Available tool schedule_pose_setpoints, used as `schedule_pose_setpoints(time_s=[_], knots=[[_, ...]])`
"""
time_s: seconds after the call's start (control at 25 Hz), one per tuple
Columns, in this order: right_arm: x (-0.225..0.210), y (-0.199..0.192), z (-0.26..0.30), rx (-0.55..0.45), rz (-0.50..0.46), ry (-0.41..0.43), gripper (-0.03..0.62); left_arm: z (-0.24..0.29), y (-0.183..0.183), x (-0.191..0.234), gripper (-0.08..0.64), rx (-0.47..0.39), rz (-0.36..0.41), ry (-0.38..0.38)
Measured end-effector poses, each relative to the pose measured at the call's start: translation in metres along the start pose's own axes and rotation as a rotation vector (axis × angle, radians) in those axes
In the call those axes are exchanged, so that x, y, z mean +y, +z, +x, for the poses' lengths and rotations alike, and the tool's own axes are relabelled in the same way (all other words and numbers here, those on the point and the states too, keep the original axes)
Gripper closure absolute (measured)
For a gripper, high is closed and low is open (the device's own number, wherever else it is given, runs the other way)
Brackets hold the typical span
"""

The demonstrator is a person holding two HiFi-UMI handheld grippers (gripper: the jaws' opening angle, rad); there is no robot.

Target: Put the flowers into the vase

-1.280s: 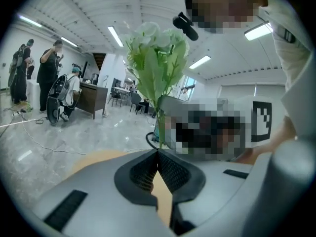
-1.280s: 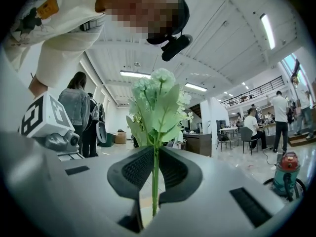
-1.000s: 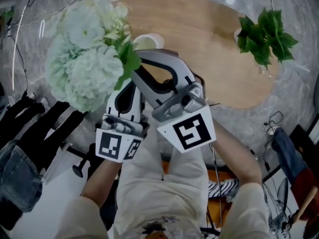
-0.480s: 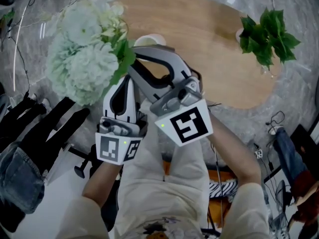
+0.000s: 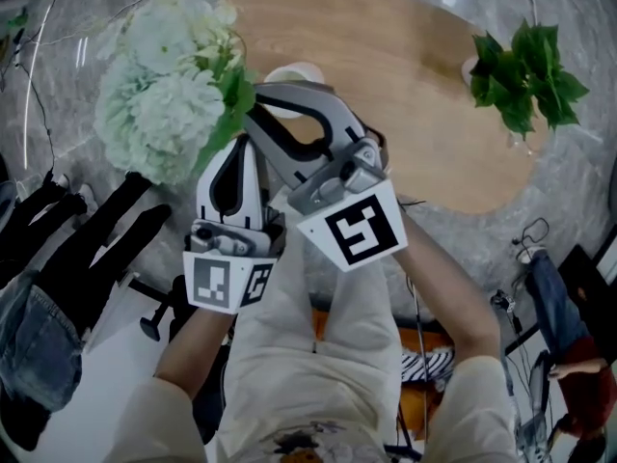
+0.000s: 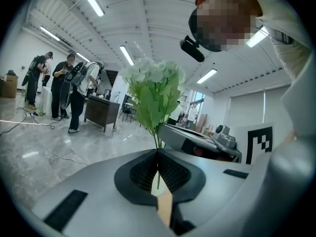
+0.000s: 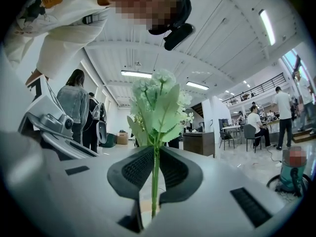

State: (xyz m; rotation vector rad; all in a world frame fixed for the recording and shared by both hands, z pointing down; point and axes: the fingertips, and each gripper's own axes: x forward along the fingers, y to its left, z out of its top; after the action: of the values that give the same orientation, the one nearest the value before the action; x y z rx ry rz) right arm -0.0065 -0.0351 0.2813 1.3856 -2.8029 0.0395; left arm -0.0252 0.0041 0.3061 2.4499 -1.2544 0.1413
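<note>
Approx. midway, judging by the layout: picked up, not yet placed. Holding white flowers up in the air w/ left gripper & right gripper, both narrow & clamped on the thin green stems. In head view, blooms just left of the white vase on the wooden bench; nothing in the vase yet, as far as visible. Left to do: line stems up over vase mouth, lower in, let go. Count: 1 bunch (approx. 3 big heads), 2 grippers, 1 white vase, 1 leafy green sprig in a 2nd container at bench's far right.
</note>
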Motion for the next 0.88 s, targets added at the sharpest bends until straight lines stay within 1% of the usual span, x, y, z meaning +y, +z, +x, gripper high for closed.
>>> schedule_pose_setpoints(time_s=[0.12, 0.28, 0.48, 0.6, 0.72, 0.88], knots=[[-0.002, -0.007, 0.002, 0.007, 0.006, -0.024, 0.560, 0.002, -0.004, 0.005, 0.552, 0.007, 0.001, -0.006], [-0.006, -0.012, 0.005, 0.002, 0.012, -0.023, 0.560, 0.007, -0.012, 0.013, 0.552, 0.037, 0.006, 0.021], [-0.013, -0.006, 0.009, -0.035, 0.014, -0.070, 0.561, 0.011, -0.009, 0.017, 0.552, 0.027, -0.028, 0.007], [-0.013, -0.002, 0.014, -0.057, 0.024, -0.061, 0.560, 0.012, -0.005, 0.019, 0.552, 0.019, -0.039, 0.017], [-0.013, 0.001, 0.017, -0.078, 0.039, -0.051, 0.561, 0.016, -0.006, 0.021, 0.552, 0.019, -0.031, 0.024], [-0.012, -0.003, 0.016, -0.082, 0.053, -0.053, 0.561, 0.017, -0.007, 0.023, 0.552, 0.012, -0.034, 0.025]])
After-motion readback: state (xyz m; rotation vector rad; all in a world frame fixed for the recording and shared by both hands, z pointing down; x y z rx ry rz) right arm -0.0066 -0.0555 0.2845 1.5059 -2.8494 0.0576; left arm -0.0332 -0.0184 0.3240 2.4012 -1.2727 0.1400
